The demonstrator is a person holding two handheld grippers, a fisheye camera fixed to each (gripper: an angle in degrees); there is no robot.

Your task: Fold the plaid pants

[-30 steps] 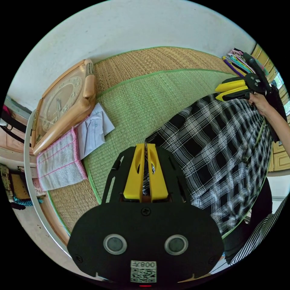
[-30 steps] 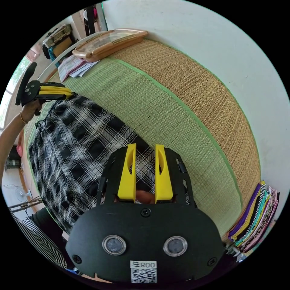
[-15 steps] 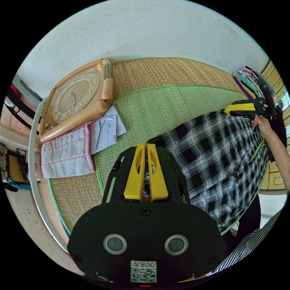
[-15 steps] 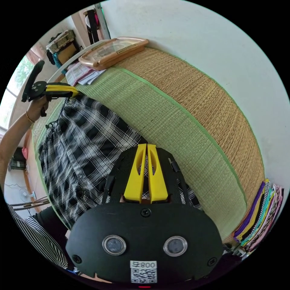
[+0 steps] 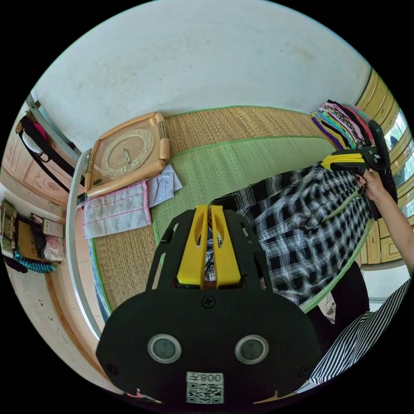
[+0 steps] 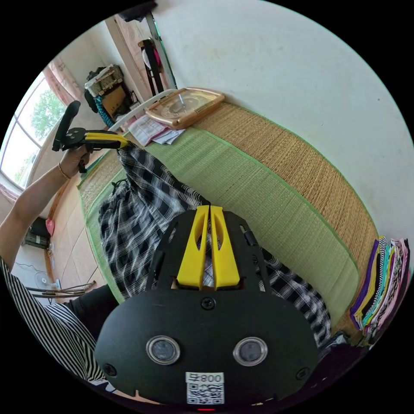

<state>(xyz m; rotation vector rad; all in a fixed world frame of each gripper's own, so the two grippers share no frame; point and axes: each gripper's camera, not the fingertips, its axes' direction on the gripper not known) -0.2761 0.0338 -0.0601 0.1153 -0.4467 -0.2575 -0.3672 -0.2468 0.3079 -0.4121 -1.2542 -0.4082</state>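
- While both grippers pinch cloth, the plaid pants (image 5: 302, 233) hang stretched between them, partly raised off the woven mat (image 5: 224, 159); a second ago they lay flatter on it.
- Left gripper (image 5: 209, 211): centre of the left gripper view, jaws closed on a corner of the pants. Seen also at upper left of the right gripper view (image 6: 123, 141), cloth trailing down from its tips.
- Right gripper (image 6: 209, 211): centre of the right gripper view, jaws pressed together on plaid cloth; a second ago they stood apart over it. Seen also at right of the left gripper view (image 5: 325, 163), held by a hand (image 5: 370, 183).
- Pants, position: centre to lower right of the left gripper view; centre-left to lower right of the right gripper view (image 6: 138, 215). The lower part rests on the mat.
- Judgement: lift under way; the held edge can next be carried over for a fold.
- Bystanding items: wall clock (image 5: 127, 153), pink-edged cloth (image 5: 116, 209) and papers (image 5: 164, 187) at left; stacked fabrics (image 5: 340, 125) at upper right.
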